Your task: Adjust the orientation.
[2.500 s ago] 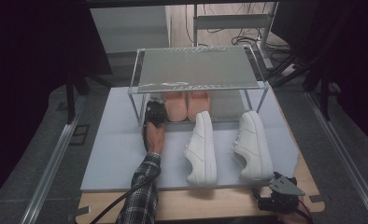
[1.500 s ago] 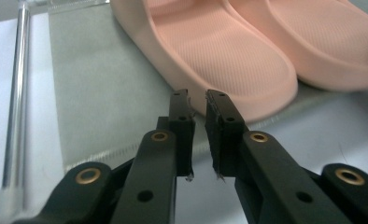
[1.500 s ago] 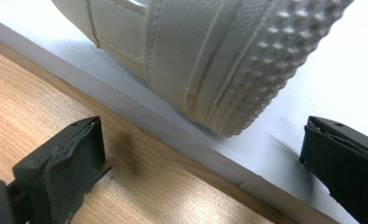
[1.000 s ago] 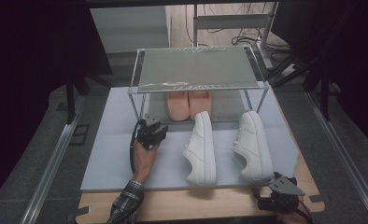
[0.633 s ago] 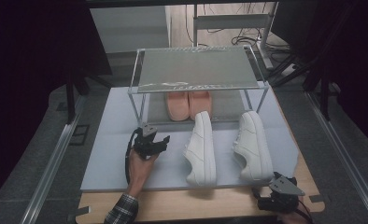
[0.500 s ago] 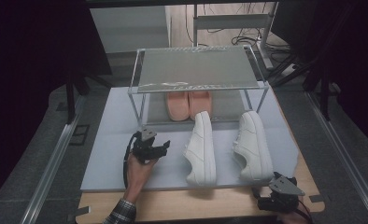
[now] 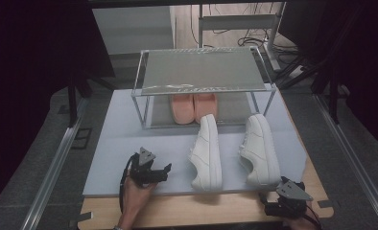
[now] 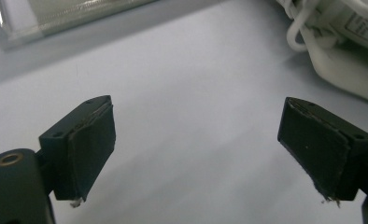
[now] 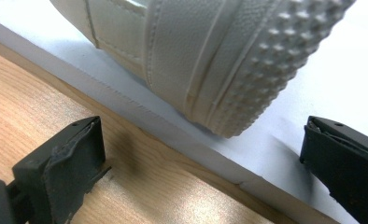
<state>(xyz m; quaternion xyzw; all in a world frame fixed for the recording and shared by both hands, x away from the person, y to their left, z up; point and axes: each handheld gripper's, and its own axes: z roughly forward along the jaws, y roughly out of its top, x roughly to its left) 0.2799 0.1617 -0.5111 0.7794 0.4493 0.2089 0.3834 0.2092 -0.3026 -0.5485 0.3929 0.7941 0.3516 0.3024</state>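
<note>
Shoes are the work in hand, and the rack [image 7: 204,72] serves as landmark in the high view: a pink pair [image 7: 193,107] sits under its shelf, while the left white sneaker [image 7: 207,152] and the right white sneaker [image 7: 260,149] lie in front of it on the pale mat [image 7: 115,143], toes toward it. The left gripper [image 7: 166,168] hangs well in front of the rack beside the left sneaker, likely lined up to take it. In the left gripper view its jaws have just been opening, stand spread and empty over bare mat, the sneaker's laces [image 8: 299,32] off to one side. In the right gripper view the jaws stand wide, empty, the right sneaker's heel [image 9: 229,56] ahead, and the mat's raised edge [image 9: 140,122] lies across that approach.
</note>
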